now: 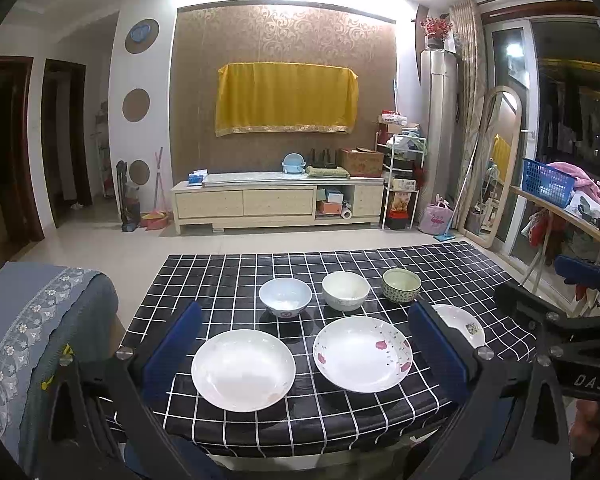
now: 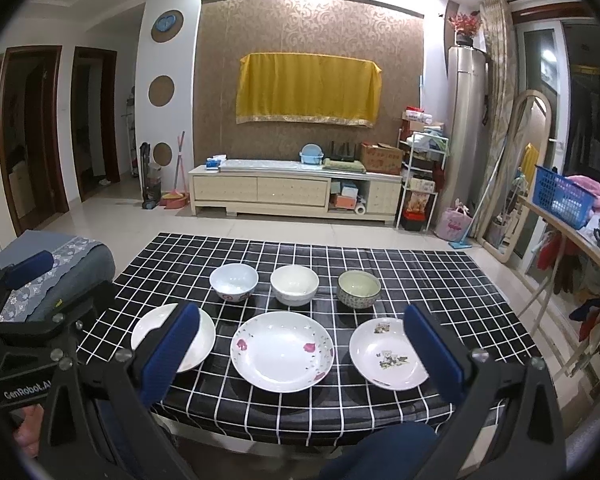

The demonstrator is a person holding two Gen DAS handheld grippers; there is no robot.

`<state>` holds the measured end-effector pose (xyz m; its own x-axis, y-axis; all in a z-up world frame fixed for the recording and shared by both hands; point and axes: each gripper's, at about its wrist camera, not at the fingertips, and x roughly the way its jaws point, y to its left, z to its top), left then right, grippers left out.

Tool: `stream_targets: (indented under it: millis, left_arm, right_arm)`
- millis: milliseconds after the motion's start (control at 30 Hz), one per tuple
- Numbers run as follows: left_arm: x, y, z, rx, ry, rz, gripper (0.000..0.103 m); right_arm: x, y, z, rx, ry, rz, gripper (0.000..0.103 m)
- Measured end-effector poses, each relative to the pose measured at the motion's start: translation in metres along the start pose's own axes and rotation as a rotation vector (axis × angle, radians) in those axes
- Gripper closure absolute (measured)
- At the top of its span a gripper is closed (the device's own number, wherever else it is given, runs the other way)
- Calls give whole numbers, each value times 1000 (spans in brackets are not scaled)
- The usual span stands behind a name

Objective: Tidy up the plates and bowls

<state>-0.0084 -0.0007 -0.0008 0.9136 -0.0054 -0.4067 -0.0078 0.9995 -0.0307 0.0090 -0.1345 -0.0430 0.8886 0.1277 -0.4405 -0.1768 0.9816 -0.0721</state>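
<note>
1. A table (image 1: pixel 228 268) covered in a black cloth with a white grid is seen from its near edge in both wrist views; every dish rests on it.
2. Three plates are laid in a near row, none touching; a plain white plate (image 1: pixel 243 369) is placed at the left, a flower-print plate (image 1: pixel 363 354) in the middle, and a smaller plate with a bear picture (image 2: pixel 388 353) at the right; in the left wrist view the bear plate is half hidden behind a finger.
3. Three bowls are set in a far row behind the plates, each apart from its neighbours; a blue-and-white bowl (image 1: pixel 285 297) is at the left, a cream bowl (image 1: pixel 345 290) in the middle, a green patterned bowl (image 1: pixel 401 285) at the right; all are upright.
4. The left gripper (image 1: pixel 300 354) is held above the near edge with blue pads spread wide; nothing is held between them; the plain white and flower-print plates are framed in the gap.
5. The right gripper (image 2: pixel 306 352) is likewise held spread wide with nothing between its pads; the flower-print plate and the bear plate lie in its gap; the plain plate is partly covered by its left finger.
6. A blue-grey cushioned seat (image 1: pixel 40 320) is noted just beside the table's left edge.
</note>
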Motion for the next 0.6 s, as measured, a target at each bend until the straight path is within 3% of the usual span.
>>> stream_targets:
  millis: [600]
  left_arm:
    - [-5, 3, -1, -18, 4, 1, 1]
  right_arm:
    - [-4, 1, -3, -8, 3, 18, 0]
